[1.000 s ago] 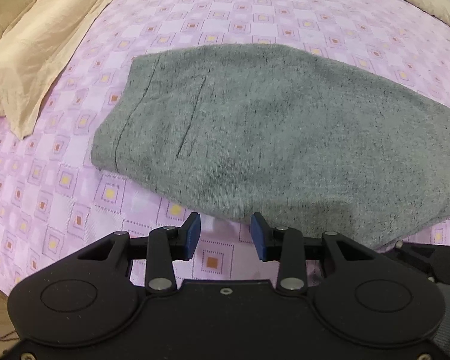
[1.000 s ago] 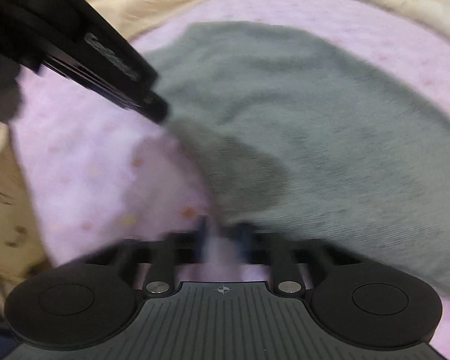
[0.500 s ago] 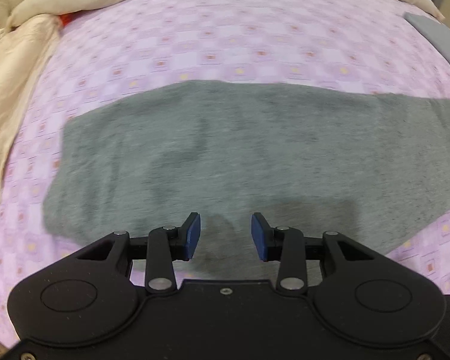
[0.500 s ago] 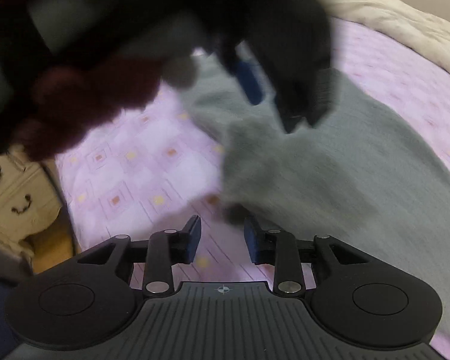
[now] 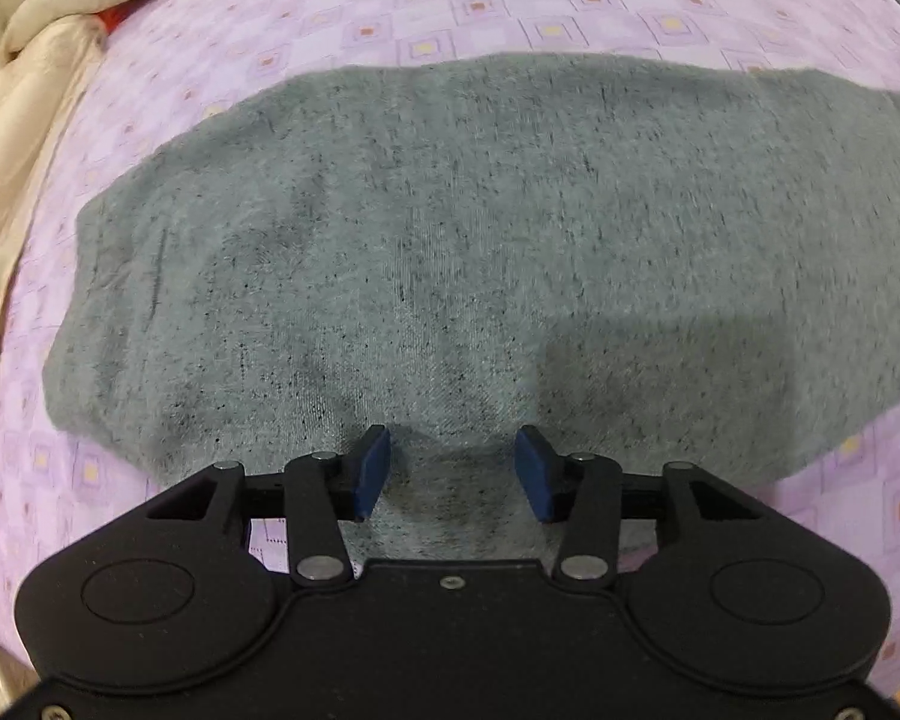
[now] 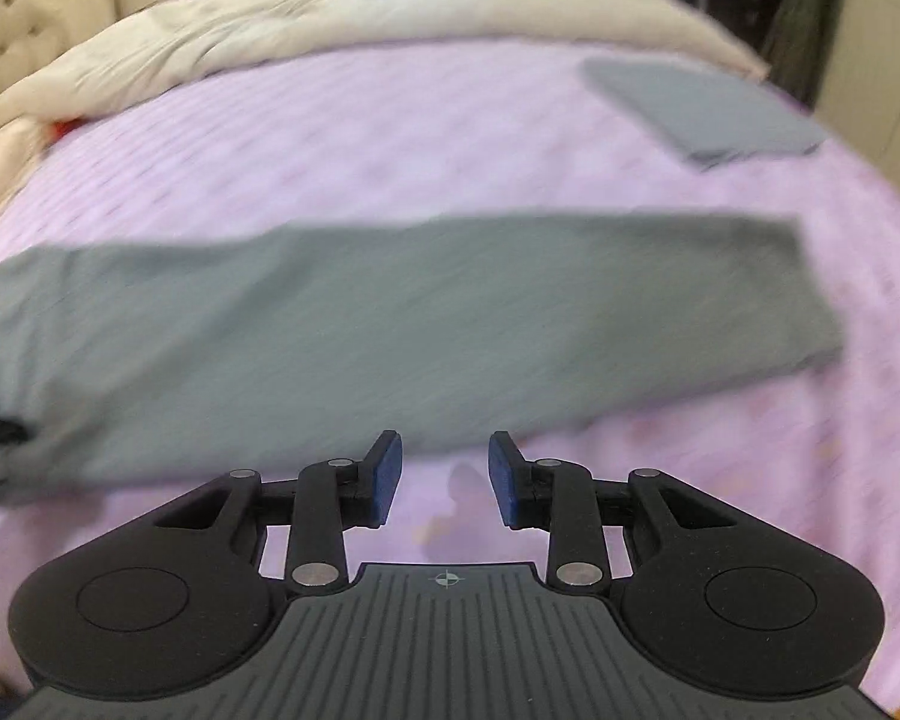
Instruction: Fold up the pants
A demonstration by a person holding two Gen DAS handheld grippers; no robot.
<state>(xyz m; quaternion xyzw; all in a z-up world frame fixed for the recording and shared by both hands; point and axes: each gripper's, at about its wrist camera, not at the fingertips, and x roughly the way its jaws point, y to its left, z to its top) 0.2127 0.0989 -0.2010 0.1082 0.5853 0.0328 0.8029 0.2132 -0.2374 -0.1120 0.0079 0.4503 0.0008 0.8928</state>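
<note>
While both tools gape, pants (image 5: pixel 480 252) lie ahead.

One pair of grey pants (image 6: pixel 390 324) lies on one bed (image 6: pixel 390 138) with a lilac patterned sheet. One folded grey garment (image 6: pixel 702 108) sits beyond the pants, one cream duvet (image 6: pixel 330 30) behind. Two tools: left tool (image 5: pixel 453 474), right tool (image 6: pixel 447 477).

We see a bed with a lilac checked sheet (image 6: pixel 426 120), a cream duvet (image 6: pixel 330 18) bunched beyond it, and a tufted headboard (image 6: pixel 12 24).
</note>
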